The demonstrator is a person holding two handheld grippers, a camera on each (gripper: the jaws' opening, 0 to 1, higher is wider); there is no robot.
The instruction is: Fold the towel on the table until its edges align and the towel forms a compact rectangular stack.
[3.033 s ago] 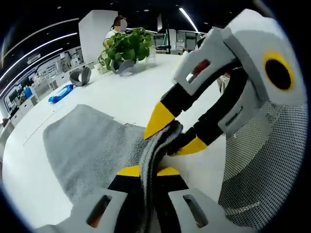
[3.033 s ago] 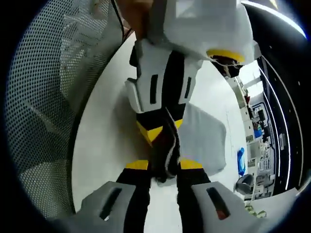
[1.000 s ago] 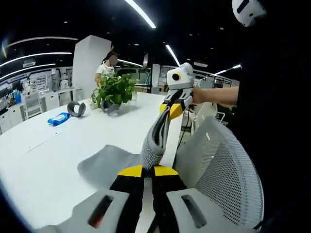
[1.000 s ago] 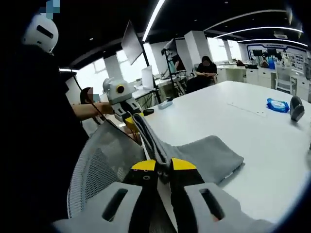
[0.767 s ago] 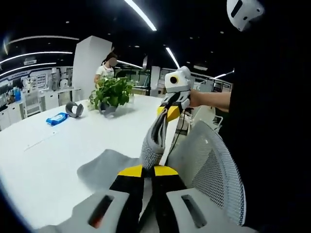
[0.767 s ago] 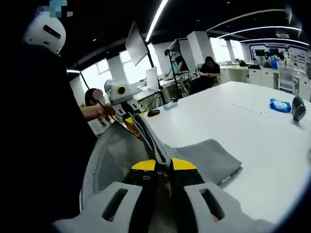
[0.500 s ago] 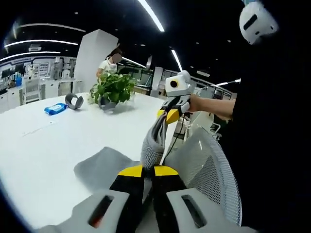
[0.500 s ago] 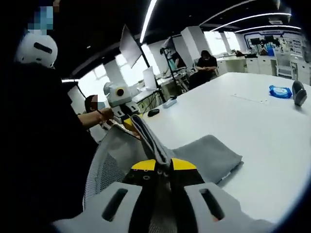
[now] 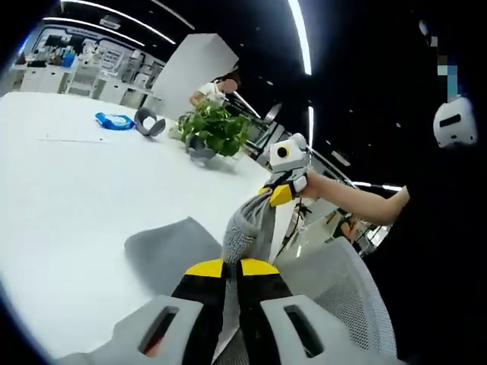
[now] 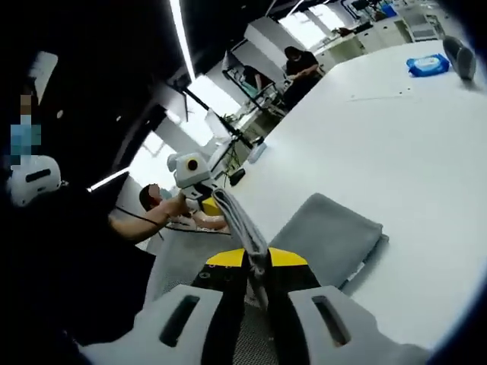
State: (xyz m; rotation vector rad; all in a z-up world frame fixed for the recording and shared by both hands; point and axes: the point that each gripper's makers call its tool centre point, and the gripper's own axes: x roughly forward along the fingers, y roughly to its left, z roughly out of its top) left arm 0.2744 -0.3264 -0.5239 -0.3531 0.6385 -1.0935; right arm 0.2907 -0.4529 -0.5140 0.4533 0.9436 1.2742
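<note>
Holding the grey terry-cloth towel (image 9: 245, 220) up by one edge: left gripper (image 9: 231, 268) w/ its yellow-tipped fingers together, clamped on the cloth at one end of that edge, right gripper (image 10: 257, 257) likewise clamped at the other end. In the left gripper view the right gripper (image 9: 283, 188) sits further out, cloth stretched between the two; in the right gripper view the left gripper (image 10: 200, 199) shows the same way from the other side.

Rest of the towel (image 10: 329, 239) trails down onto the wide white counter (image 9: 68, 182), near its edge, lying flat there in what looks like a doubled layer w/ a rounded corner. A grey mesh chair back (image 9: 342, 300) stands just beside the counter edge, under the lifted span.

Progress, as a judgement: approx. mid-fold. Towel is gripped and lifted, one part resting on the counter, but no compact rectangle yet. Left to do: carry the held edge over the flat part, lay it down w/ edges matched, then prob. another fold or so to get a tidy stack.

Further off on the counter: green potted plant (image 9: 213, 131), blue packet (image 9: 114, 120), grey curved object (image 9: 148, 122); well apart from the towel.
</note>
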